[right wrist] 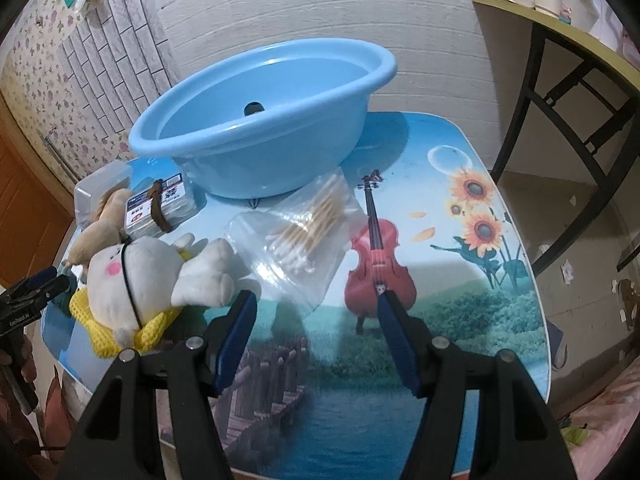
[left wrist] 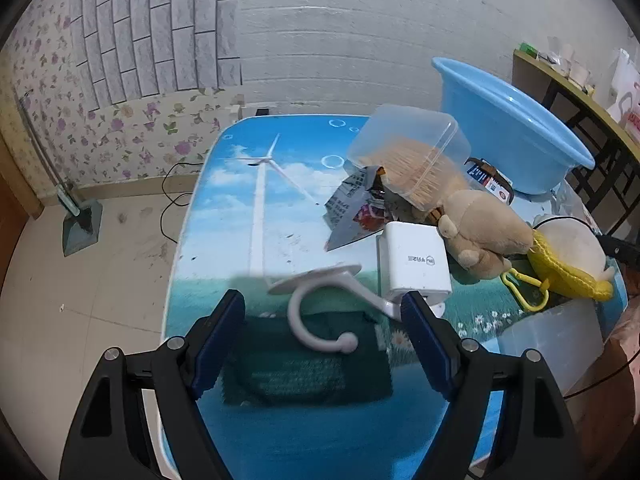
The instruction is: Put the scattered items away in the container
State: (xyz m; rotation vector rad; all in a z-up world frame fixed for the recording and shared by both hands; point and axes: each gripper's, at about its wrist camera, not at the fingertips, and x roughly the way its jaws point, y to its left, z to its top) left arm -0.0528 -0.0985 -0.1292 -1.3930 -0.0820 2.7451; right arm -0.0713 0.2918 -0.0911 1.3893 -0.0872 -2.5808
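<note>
Left gripper point(left wrist: 322, 304) wide, empty, over the hook point(left wrist: 320, 308) nearest the basin's point(right wrist: 256, 120) far side. Right gripper point(right wrist: 316, 304) wide, empty, short of the swab bag point(right wrist: 296, 236) just before the basin. Bag probably light, limp, slippery; best pinched mid-bundle.

On the tabletop point(right wrist: 472, 248) stand one blue basin point(right wrist: 264, 120), two plush toys, a tan one point(left wrist: 476, 220) and a white one in yellow point(right wrist: 148, 276), one clear tub point(left wrist: 408, 152), one bag of cotton swabs point(right wrist: 296, 236), one white charger point(left wrist: 414, 264), one white hook point(left wrist: 320, 308), one strapped card pack point(right wrist: 160, 208) and one printed packet point(left wrist: 352, 212).
</note>
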